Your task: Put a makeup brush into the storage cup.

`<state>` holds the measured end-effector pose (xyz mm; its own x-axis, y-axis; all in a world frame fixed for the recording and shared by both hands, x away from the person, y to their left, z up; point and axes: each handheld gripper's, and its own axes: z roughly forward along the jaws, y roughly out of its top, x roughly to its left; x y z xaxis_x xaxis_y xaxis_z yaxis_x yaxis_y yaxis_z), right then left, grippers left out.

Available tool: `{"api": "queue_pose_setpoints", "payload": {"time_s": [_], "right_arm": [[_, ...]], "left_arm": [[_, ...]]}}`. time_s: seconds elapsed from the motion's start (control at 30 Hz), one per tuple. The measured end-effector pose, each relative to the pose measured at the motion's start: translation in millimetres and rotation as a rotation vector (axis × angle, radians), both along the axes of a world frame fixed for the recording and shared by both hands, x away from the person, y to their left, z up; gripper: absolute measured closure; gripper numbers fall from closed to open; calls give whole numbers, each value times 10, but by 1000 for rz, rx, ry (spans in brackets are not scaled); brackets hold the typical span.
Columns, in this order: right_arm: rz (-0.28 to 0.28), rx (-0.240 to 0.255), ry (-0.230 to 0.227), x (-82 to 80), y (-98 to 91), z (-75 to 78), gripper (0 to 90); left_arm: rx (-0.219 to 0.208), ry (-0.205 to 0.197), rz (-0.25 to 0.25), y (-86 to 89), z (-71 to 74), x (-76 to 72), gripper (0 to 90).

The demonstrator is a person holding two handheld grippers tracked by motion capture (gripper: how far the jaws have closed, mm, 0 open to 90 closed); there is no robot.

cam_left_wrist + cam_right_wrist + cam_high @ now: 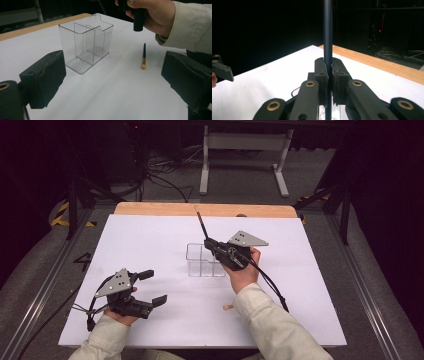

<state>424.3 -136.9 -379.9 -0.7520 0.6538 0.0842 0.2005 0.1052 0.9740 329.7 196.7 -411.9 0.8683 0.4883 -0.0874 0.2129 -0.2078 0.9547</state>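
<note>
A clear plastic organizer [194, 261] with several compartments stands in the middle of the white table [150, 235]. Just above its right side, my right gripper [208, 242] is shut on a slim dark brush handle [201, 225] that sticks up and away. In the right gripper view the pads [322, 72] clamp this handle [327, 37] upright. My left gripper [153, 287] rests open at the near left with nothing between its jaws. Ahead of its open fingers [45, 77], the left gripper view has the organizer [67, 42]. A second brush [143, 56] with a tan tip lies flat on the table.
The second brush [228, 307] lies near the front edge, beside the right sleeve [270, 320]. A wooden strip [200, 210] borders the table's far edge. Beyond it are a dark floor with cables and a white stand [245, 150]. Bare tabletop spreads left and right of the organizer.
</note>
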Motion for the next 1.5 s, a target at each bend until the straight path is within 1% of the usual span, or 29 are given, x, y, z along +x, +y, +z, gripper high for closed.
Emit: {"api": "queue_pose_setpoints", "payload": {"time_s": [0.1,0.23,0.4,0.57,0.6,0.77,0.9,1.07,1.27,1.43,1.5], "right_arm": [[-6,-12,4,25,27,-37,847],[-13,-19,13,69,47,-74,847],[-28,-37,40,111,63,-144,847],[-27,-61,51,119,97,-190,847],[-28,-67,59,124,103,-205,846],[-41,-75,84,132,99,-241,847],[-51,-97,94,127,100,-260,846],[-56,-98,109,126,93,-269,845],[-53,-102,118,109,79,-262,845],[-51,-99,141,92,64,-250,844],[-49,-107,141,72,66,-237,843]], "left_arm": [[-5,5,1,0,0,-3,63],[-1,-1,0,6,1,2,63],[-4,1,1,9,1,-4,63],[-3,2,1,7,0,-7,63],[-3,2,1,7,0,-7,63],[-3,2,0,8,1,-7,63],[-4,3,-1,9,1,-8,64],[0,-7,2,17,6,-11,64],[-4,-2,0,11,4,-10,64],[-6,1,0,6,3,-6,64],[-4,0,-1,-1,2,-6,64]]}}
